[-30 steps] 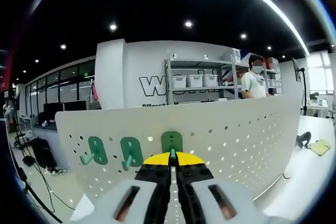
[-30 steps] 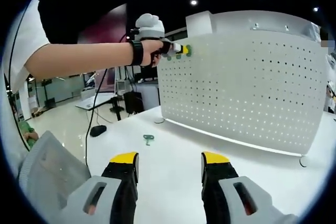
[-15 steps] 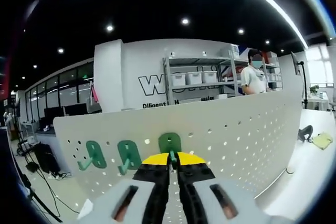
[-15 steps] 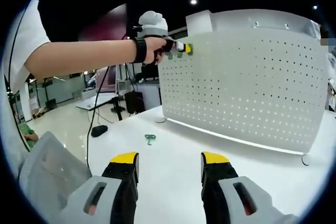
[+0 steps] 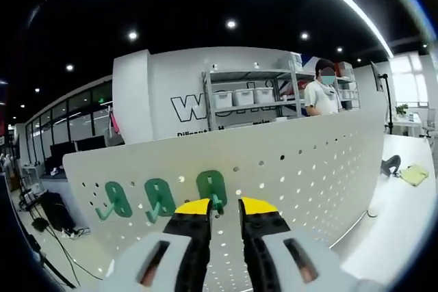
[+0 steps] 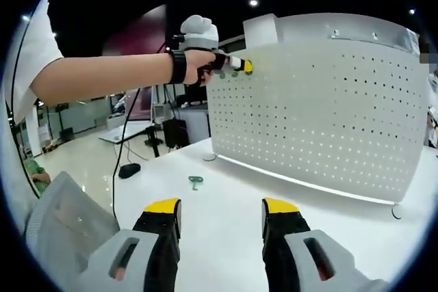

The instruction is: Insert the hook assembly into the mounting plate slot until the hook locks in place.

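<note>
Three green hooks (image 5: 211, 189) sit on pegboard (image 5: 321, 162); left gripper (image 5: 226, 208) parted.

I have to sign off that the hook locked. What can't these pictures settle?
- Third hook's catch: left gripper view, behind the pegboard.
- Its prong: left hand-held gripper's tips partly cover it.
- Hooks in right gripper view: too small, left gripper in front.
- Green part on table: too small.

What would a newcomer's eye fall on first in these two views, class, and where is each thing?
Three green hooks in a row on the white pegboard, low in the left gripper view, with the left gripper open just before the rightmost hook. In the right gripper view, a person's arm reaches to the board's top left corner, and a spare green hook lies on the white table.
</note>
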### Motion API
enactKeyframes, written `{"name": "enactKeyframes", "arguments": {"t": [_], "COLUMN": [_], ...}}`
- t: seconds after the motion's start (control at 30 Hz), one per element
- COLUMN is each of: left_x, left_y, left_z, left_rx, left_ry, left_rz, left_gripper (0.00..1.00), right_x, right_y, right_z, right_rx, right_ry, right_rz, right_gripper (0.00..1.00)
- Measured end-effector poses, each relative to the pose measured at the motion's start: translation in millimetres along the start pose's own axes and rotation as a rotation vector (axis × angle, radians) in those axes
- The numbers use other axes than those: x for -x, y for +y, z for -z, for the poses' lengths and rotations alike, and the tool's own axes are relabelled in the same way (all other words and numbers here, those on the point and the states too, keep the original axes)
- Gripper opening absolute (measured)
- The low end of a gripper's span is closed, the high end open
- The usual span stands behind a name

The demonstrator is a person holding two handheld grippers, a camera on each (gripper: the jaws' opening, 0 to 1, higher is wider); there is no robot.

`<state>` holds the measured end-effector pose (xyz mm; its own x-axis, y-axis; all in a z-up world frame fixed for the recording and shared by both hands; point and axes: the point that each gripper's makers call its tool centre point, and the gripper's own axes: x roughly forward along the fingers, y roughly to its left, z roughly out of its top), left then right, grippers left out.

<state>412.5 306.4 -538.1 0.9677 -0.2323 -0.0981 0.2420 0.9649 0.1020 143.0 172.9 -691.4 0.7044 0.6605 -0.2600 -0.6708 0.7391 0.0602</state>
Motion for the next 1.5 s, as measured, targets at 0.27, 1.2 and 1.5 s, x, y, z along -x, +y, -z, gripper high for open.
{"name": "enactKeyframes", "arguments": {"t": [0.27,1.2,1.5], "left_x": [17,87,104], "left_y": [-7.6,-11.6,-0.3], "left_z": [3.1,47.7,80.3], "left_rx": [-0.029,-0.013,-0.008], "left_ry": [-0.003,0.041,0.095], "left_rz": [0.046,0.2,0.229], "left_gripper": [0.22,0.3,0.3], "right_x": [1,-16,-23], "right_y": [4,45,50], "right_z": [-2.4,-15.7,-17.6], "right_rx": [0.014,0.062,0.063], "right_ry": [0.01,0.012,0.016], "right_rz": [-0.01,-0.025,-0.01], "right_gripper": [0.48,0.47,0.47]}}
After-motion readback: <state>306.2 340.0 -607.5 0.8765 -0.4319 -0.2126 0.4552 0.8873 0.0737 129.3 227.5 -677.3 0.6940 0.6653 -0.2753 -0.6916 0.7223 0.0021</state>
